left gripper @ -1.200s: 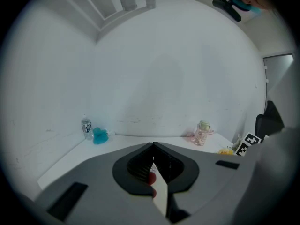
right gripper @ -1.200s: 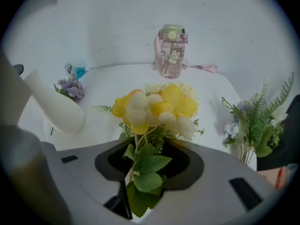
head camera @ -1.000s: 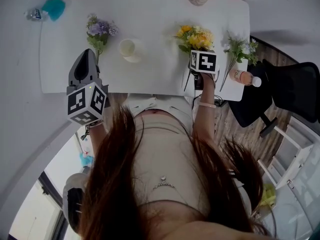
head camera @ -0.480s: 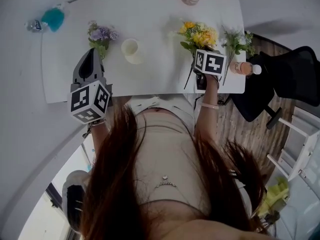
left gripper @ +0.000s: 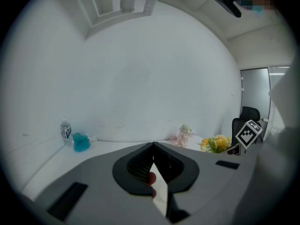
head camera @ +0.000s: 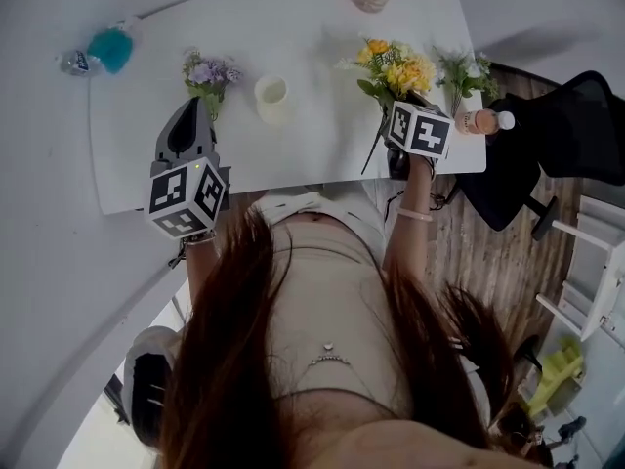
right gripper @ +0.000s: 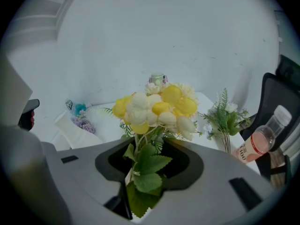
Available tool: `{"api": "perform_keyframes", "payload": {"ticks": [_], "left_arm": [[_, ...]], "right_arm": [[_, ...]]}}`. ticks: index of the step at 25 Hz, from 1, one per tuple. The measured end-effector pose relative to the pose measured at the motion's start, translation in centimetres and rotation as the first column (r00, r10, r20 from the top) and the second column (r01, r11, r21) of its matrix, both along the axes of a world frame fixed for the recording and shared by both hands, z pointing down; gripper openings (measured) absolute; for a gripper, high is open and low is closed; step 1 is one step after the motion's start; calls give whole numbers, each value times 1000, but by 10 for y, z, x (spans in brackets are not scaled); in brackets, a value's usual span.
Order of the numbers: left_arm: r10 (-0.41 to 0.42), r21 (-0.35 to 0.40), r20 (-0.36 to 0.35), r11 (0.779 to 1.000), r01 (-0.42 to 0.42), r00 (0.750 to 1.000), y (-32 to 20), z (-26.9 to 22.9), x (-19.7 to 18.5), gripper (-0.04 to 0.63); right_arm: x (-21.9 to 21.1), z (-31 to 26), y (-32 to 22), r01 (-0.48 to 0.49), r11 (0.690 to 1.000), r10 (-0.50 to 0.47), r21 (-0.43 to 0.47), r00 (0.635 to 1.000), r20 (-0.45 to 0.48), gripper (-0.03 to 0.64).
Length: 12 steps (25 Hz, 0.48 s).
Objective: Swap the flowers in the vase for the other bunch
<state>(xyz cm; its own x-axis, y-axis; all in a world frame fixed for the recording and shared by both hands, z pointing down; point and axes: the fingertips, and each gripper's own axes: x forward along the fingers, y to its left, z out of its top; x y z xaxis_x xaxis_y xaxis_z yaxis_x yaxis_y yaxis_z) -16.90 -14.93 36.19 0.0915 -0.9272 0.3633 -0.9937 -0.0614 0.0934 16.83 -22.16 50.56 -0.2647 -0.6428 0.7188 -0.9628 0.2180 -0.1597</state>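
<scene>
1. Vase [head camera: 271,98]: a small cream cup with a round mouth, standing upright on the white surface [head camera: 312,154]. Through the mouth I see only its pale inner wall.
2. Yellow bunch [head camera: 395,69]: right of the vase and well apart from it. It has round yellow and cream blooms, toothed green leaves and thin stems.
3. Right tongs [right gripper: 143,172]: clamped on the yellow bunch's stems among the lower leaves. The blooms stand out beyond the tips.
4. Purple bunch [head camera: 209,74]: lies on the surface just left of the vase, with small lilac heads on green stems.
5. Left tongs [left gripper: 153,161]: pressed together with nothing between them. They sit left of the vase, tips near the purple bunch; I cannot tell whether they touch it.
6. Further right of the vase, past the yellow bunch: a white-and-green sprig [head camera: 461,71] and a clear bottle [head camera: 483,121] of pink liquid with a white cap.
7. Far left of the vase: a teal object [head camera: 107,50] beside a small water bottle [head camera: 76,62].
</scene>
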Motion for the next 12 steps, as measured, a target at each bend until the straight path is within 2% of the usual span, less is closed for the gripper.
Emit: {"api": "perform_keyframes", "payload": {"ticks": [12], "left_arm": [[81,15,-24,997,-81,996,5,-1,-9,3]], "right_arm": [[-13,-33,17,-84,992,79,89,995,59,176]]}}
